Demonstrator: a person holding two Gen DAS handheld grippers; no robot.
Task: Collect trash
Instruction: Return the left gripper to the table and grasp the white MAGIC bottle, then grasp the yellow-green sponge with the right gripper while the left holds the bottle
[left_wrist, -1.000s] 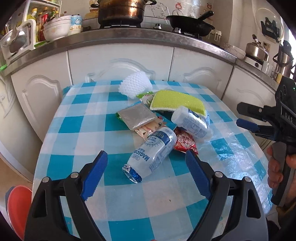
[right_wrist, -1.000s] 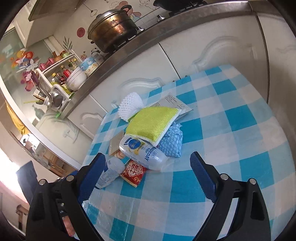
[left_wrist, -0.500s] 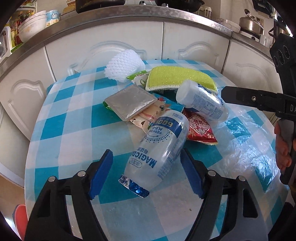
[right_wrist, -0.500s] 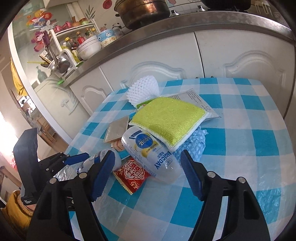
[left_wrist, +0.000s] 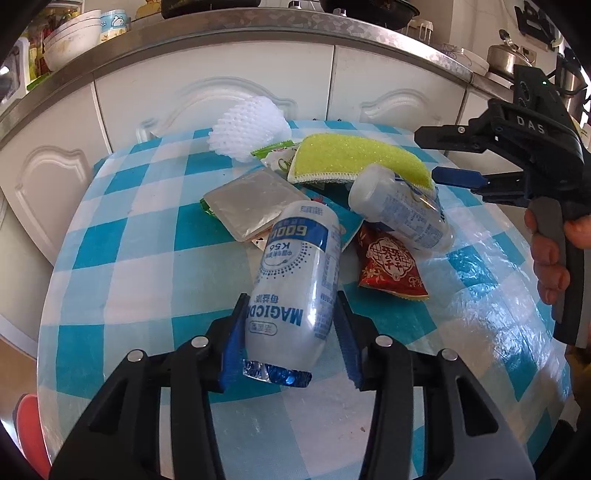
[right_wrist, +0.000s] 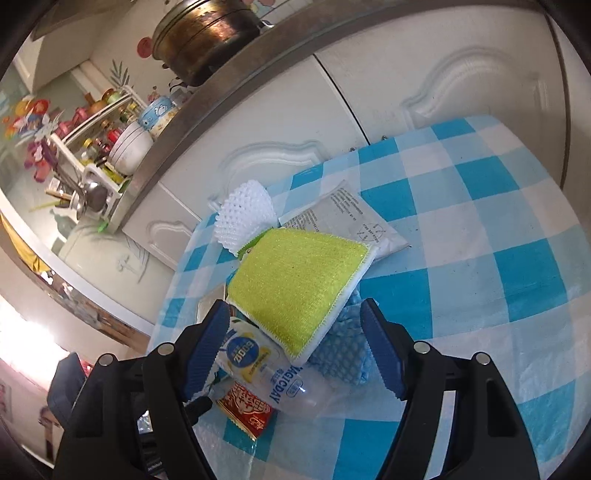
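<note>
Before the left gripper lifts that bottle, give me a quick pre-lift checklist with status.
1. Left gripper has just been closing; blue pads against the near bottle: ok.
2. Grip firm enough to lift: cannot tell.
3. Near bottle's far end rests on the silver packet, may drag it: not ok.
4. Right gripper open, straddling the second bottle and green sponge, nothing held: ok.
5. Right gripper clear of the left one's lift path: ok.
6. Trash bin in view: not ok.

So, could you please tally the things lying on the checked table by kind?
Plastic bottles: 2, near bottle, far bottle
Green sponge: 1
White foam net: 1
Blue mesh cloth: 1
Packets: at least 4, silver packet, red packet, green wrapper, white printed packet
Total: at least 9
</note>
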